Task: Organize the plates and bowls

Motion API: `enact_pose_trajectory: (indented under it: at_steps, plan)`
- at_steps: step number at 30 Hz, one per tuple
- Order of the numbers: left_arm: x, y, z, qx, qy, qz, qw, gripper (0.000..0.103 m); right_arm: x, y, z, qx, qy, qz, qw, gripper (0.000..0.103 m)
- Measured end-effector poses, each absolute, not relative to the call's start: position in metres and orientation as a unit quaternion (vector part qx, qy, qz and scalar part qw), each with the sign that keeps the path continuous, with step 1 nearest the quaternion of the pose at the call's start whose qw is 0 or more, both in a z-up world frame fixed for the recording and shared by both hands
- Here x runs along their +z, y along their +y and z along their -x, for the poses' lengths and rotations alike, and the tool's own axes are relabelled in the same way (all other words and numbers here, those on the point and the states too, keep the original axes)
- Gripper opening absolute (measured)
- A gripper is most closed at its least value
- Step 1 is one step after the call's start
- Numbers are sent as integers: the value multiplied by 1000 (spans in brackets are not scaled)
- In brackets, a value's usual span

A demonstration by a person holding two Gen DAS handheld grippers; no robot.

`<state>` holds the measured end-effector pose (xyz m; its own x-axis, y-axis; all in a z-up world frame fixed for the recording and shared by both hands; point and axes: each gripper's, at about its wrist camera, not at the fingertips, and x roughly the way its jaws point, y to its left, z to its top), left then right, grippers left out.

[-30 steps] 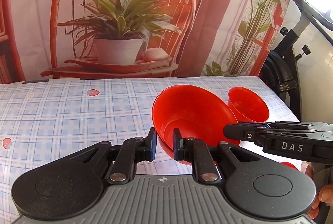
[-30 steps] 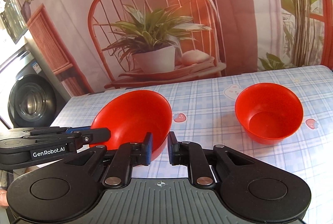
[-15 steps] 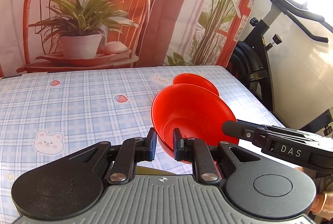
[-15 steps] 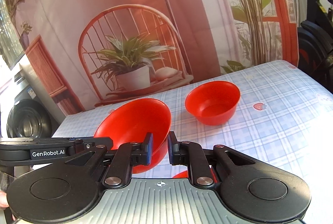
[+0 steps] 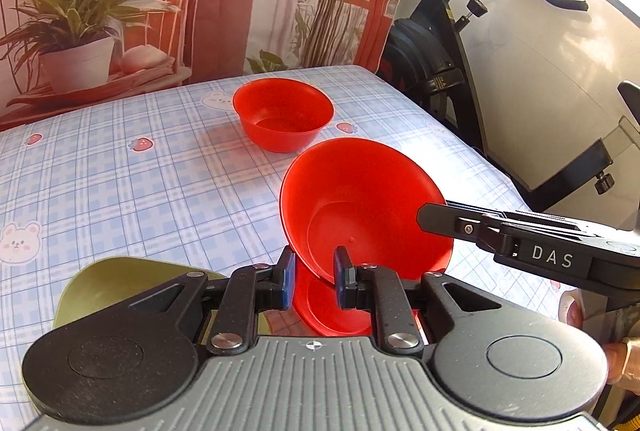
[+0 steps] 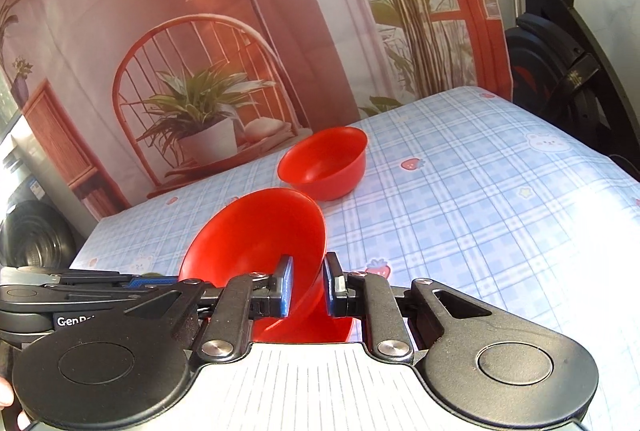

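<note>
My left claw (image 5: pixel 310 281) and right claw (image 6: pixel 306 285) both pinch the rim of one tilted, wide red plastic bowl (image 5: pixel 360 209) above the checked worktop (image 5: pixel 120 191).

Both grippers are matte black with a ribbed grey base, round discs either side and silver pivot screws. Left gripper (image 5: pixel 311 281) has blue pads; right gripper (image 6: pixel 307 285) says "DAS", the left "GenRobot".
</note>
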<state>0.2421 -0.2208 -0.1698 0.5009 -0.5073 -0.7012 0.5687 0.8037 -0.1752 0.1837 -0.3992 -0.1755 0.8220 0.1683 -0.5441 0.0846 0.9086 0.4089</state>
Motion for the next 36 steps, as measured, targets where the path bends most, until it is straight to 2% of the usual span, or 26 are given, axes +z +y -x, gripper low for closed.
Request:
enact_pose_trajectory:
  at_steps: [16, 23, 33, 36]
  plan:
    - [-187, -227, -234, -305, 408, -67, 858, 21, -198, -399, -173, 19, 318, -223, 921, 19]
    - [-187, -228, -232, -304, 409, -63, 858, 37, -200, -400, -171, 17, 317, -228, 920, 20]
    - [-163, -210, -247, -279, 369, -27, 886, 38, -176, -414, -174, -17, 267, -184, 946, 21]
    - [-151, -208, -257, -272, 351, -23, 896, 40, -167, -422, -182, -15, 249, -175, 952, 25]
